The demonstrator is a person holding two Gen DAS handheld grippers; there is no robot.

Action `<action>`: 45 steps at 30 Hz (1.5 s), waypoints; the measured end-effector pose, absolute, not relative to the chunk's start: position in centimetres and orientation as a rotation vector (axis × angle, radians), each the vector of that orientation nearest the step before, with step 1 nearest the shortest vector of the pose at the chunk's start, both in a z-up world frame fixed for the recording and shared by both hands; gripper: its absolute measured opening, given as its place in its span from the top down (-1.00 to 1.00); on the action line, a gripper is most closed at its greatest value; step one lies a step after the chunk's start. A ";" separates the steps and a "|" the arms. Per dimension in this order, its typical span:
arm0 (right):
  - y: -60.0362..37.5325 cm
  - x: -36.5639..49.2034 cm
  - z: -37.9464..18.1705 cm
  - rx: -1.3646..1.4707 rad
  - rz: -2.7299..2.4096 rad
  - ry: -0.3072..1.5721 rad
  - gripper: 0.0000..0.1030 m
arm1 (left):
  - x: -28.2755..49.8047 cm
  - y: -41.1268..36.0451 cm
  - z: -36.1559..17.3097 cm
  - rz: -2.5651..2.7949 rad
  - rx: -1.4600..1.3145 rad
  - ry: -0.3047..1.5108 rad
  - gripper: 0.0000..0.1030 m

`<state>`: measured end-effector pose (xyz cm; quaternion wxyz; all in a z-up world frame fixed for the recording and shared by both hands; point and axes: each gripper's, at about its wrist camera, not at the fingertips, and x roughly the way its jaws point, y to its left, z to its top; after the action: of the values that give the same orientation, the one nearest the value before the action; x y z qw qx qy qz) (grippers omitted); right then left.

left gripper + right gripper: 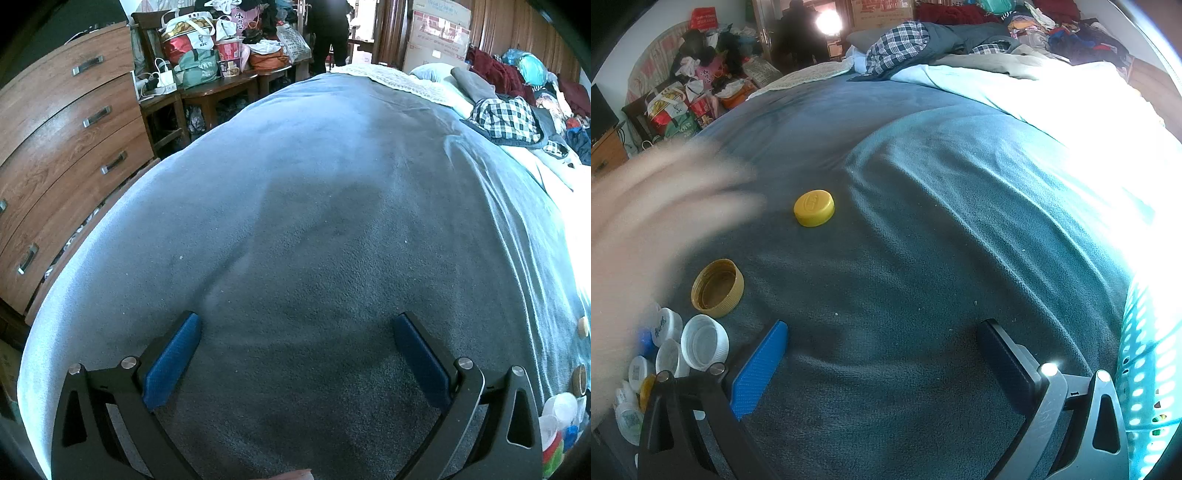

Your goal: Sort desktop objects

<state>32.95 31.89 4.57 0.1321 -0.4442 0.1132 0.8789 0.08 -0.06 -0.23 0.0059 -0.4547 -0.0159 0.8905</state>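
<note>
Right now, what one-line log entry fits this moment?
left tongs open, empty | right tongs open, empty | yellow cap on blanket | blurred hand left

Your blanket [923,258] is blue-grey; one yellow cap [814,207], one gold cap [717,288], white caps [703,341], turquoise basket [1145,369].

caps [701,343] on blanket [923,221], basket [1145,369] at right edge

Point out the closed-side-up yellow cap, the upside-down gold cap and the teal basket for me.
Yellow cap [814,206], right wrist view, on its flat top.
Gold cap [717,288], right wrist view, on its open inside.
Teal basket [1145,354], right wrist view, on its perforated wall.
</note>
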 end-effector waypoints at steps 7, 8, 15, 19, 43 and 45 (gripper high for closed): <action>32.3 32.1 4.5 -1.292 2.553 0.321 -1.00 | -0.1 0.3 -0.1 2.792 -1.433 -0.044 -0.98; 32.6 32.4 4.9 -1.291 2.556 0.334 -1.00 | -0.1 0.3 -0.1 2.791 -1.434 -0.045 -0.98; 32.6 32.6 4.5 -1.287 2.560 0.338 -1.00 | 0.1 0.3 0.0 2.780 -1.440 -0.036 -0.98; 32.8 32.7 4.6 -1.279 2.573 0.364 -1.00 | 0.3 0.7 0.0 2.762 -1.472 0.013 -0.98; 32.3 32.0 4.3 -1.300 2.554 0.321 -1.00 | 14.0 6.5 2.9 2.267 -1.181 0.067 0.53; 32.4 32.2 4.4 -1.294 2.561 0.336 -1.00 | 13.6 5.9 3.1 2.258 -1.193 0.010 0.53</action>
<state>32.16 32.37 4.36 0.1259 -0.4443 0.1155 0.8795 13.64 5.88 3.07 0.2897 -0.4471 0.0038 0.8462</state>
